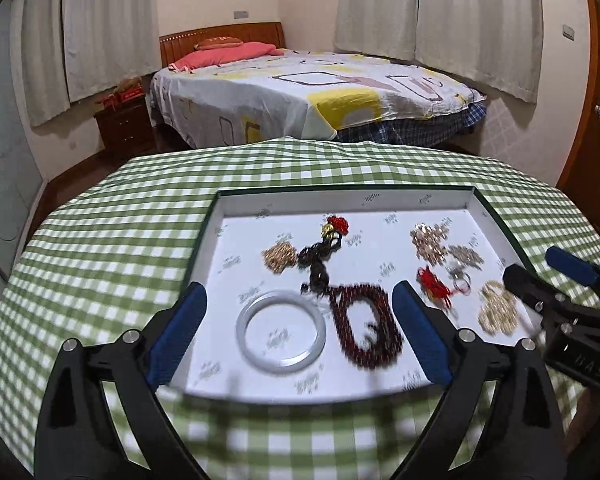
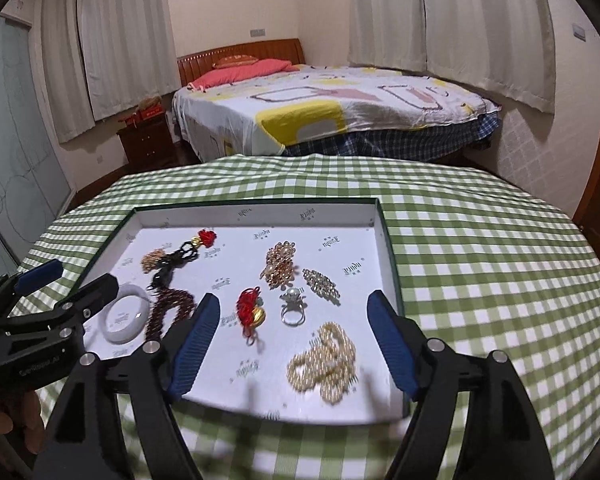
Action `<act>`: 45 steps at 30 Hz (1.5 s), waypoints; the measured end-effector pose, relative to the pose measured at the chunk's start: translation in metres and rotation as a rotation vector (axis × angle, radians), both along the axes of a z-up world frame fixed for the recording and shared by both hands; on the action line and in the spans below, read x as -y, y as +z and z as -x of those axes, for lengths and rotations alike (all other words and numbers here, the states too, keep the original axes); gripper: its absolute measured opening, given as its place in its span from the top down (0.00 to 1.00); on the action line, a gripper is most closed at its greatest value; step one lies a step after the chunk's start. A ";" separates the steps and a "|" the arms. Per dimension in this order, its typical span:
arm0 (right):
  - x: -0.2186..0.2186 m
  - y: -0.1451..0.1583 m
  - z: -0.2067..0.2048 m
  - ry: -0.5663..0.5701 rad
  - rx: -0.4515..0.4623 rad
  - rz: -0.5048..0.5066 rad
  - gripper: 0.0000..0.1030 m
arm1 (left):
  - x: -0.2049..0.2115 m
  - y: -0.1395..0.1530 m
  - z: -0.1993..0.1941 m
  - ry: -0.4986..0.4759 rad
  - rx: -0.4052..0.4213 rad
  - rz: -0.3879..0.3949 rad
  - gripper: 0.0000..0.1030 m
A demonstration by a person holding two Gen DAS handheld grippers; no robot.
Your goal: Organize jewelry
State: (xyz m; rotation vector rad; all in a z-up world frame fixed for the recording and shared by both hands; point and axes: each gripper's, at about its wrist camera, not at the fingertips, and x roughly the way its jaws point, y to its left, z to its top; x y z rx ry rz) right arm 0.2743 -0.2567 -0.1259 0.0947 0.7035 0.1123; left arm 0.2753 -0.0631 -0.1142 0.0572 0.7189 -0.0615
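The left hand-held gripper (image 1: 300,332) hangs with its blue-padded jaws spread wide and empty above the near edge of a shallow white-lined tray with a dark green rim (image 1: 342,194). The right hand-held gripper (image 2: 294,344) is likewise wide apart, holding nothing, over the tray's right half. Both stand over a table covered in a green-and-white checked cloth (image 2: 480,248), on which the tray rests.

All the jewelry lies inside the tray. Nearest, between the left jaws, are a pale translucent round bangle (image 1: 281,332) and, just beside it, a dark red beaded bracelet (image 1: 366,330). Between the right jaws lie a heaped cream pearl strand (image 2: 325,360), a red knotted cord with a gold charm (image 2: 252,310) and a silver ring with a pearl top (image 2: 293,306).

Farther in are a crystal-set silver brooch (image 2: 321,283), a gold-toned bead cluster (image 2: 281,266), a black looped chain (image 1: 318,258) touching the red beads, a small gold mesh piece (image 1: 279,255) and a red tassel with a gold bead (image 1: 336,225).

Beyond the table stands a bed with a white, yellow-patterned spread (image 1: 312,88), a dark wooden nightstand (image 1: 122,128) and cream curtains (image 1: 476,20).
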 end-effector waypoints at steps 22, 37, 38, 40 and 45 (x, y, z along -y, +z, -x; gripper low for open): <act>0.001 0.079 0.132 0.009 0.175 0.002 0.24 | -0.038 0.097 0.155 0.110 0.173 0.018 0.05; 0.002 0.109 0.185 0.024 0.277 0.013 0.22 | -0.046 0.136 0.216 0.139 0.267 0.040 0.04; 0.003 0.111 0.187 0.023 0.284 0.013 0.22 | -0.046 0.138 0.219 0.138 0.273 0.040 0.04; 0.003 0.113 0.191 0.023 0.294 0.011 0.22 | -0.046 0.140 0.223 0.137 0.280 0.039 0.04; 0.003 0.116 0.195 0.026 0.306 0.013 0.22 | -0.045 0.142 0.231 0.137 0.291 0.039 0.04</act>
